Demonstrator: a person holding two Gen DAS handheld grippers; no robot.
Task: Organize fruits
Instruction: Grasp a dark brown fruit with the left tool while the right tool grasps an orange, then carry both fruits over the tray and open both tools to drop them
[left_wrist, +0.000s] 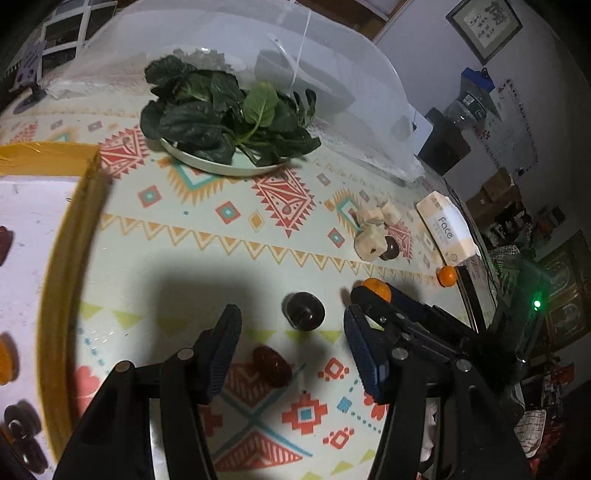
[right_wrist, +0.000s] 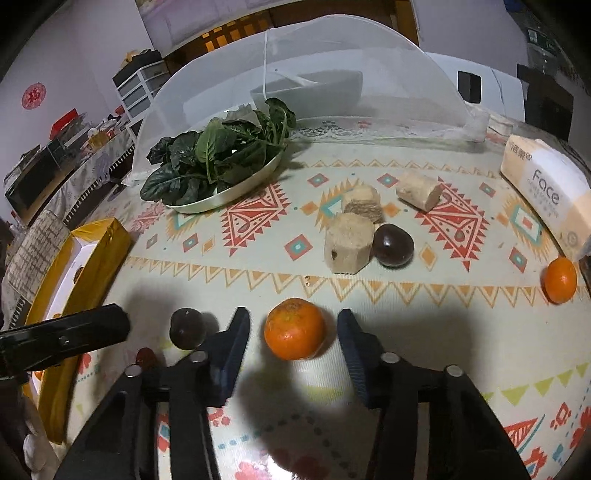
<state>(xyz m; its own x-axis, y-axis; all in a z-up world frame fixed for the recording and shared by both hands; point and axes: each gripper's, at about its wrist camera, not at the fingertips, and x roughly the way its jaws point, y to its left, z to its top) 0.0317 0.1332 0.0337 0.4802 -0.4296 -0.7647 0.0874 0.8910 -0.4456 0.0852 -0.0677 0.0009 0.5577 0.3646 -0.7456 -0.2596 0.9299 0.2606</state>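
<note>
Right wrist view: right gripper (right_wrist: 291, 354) spread, 1 tangerine (right_wrist: 294, 329) between the pads, untouched. Left gripper (left_wrist: 291, 350) spread over 1 red fruit (left_wrist: 271, 365); 1 dark fruit (left_wrist: 303, 311) just beyond. Yellow box (right_wrist: 99, 254) at left. Risk: round tangerine may roll away under an off-centre pinch.

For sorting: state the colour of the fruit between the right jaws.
Orange; clearest in the right wrist view.

On the patterned table there were two oranges (right_wrist: 294, 329) (right_wrist: 560, 280), two dark round fruits (right_wrist: 187, 328) (right_wrist: 392, 245), one red fruit (left_wrist: 271, 365), three pale cut chunks (right_wrist: 347, 243) (right_wrist: 364, 204) (right_wrist: 419, 190), one plate of greens (right_wrist: 221, 195).
</note>
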